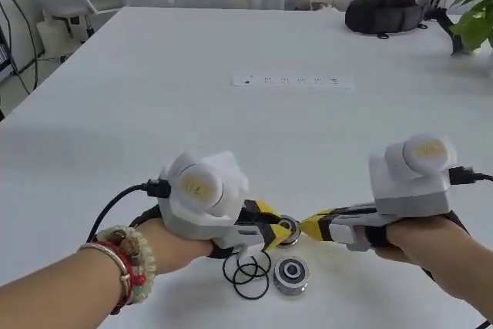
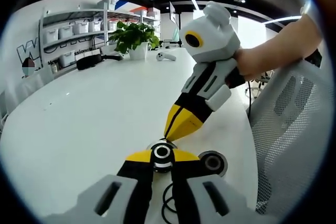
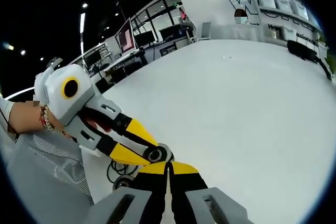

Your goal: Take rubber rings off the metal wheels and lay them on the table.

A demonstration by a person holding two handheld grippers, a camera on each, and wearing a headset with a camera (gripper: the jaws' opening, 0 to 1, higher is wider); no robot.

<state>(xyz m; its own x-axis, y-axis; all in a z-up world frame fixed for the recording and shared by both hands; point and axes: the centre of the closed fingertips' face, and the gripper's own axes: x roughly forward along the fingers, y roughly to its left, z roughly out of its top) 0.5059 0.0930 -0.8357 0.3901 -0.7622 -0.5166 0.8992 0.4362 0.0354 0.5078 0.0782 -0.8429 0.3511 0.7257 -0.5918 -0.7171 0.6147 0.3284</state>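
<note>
Wheel (image 2: 161, 152) in left gripper (image 2: 161, 156); rings (image 1: 248, 273) nearby

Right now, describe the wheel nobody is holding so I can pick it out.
On the white table, look at its near edge, under the left gripper. Beside the loose black rubber rings lies a metal wheel, flat; the other wheel is clamped in that gripper.

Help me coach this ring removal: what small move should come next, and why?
Probably draw the right tool slowly away from the wheel, to peel a ring off. The left tool clamps that wheel, the right tool's shut tips meet its rim, and loose rings already lie on the table. Whether a ring is pinched is too small to tell.
</note>
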